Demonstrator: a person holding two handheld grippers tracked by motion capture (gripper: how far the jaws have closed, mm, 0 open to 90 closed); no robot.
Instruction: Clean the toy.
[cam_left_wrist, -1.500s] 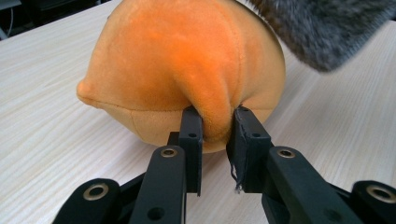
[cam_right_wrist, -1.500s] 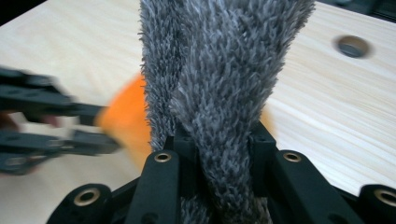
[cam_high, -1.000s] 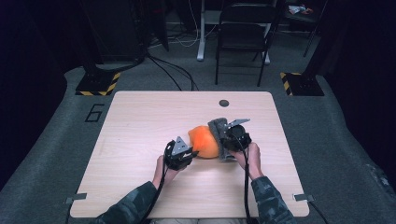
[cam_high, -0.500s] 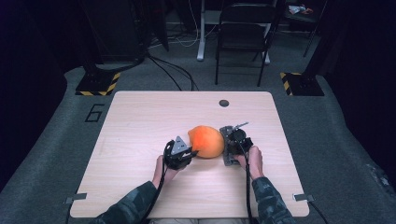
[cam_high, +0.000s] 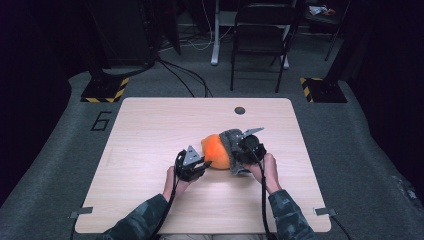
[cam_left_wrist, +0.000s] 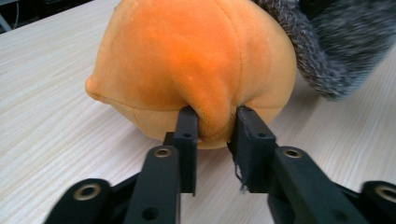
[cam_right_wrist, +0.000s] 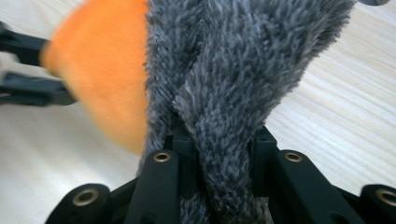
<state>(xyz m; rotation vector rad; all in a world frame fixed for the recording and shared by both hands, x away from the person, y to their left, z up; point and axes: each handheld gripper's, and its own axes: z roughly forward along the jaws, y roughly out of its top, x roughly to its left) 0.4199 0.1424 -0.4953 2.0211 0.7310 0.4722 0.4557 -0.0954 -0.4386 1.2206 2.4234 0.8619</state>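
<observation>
Orange plush ball (cam_high: 216, 150): rounded, seamed, lying on its side mid-table. Grey fuzzy sock (cam_high: 233, 145): pulled partway over the ball's right end, its loose fabric bunched and trailing onto the tabletop.

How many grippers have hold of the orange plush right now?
2. The left gripper pinches a fold of the orange plush on its near side, its jaws having just been opening. The right gripper clamps the grey fuzzy cover at the plush's far side.
</observation>
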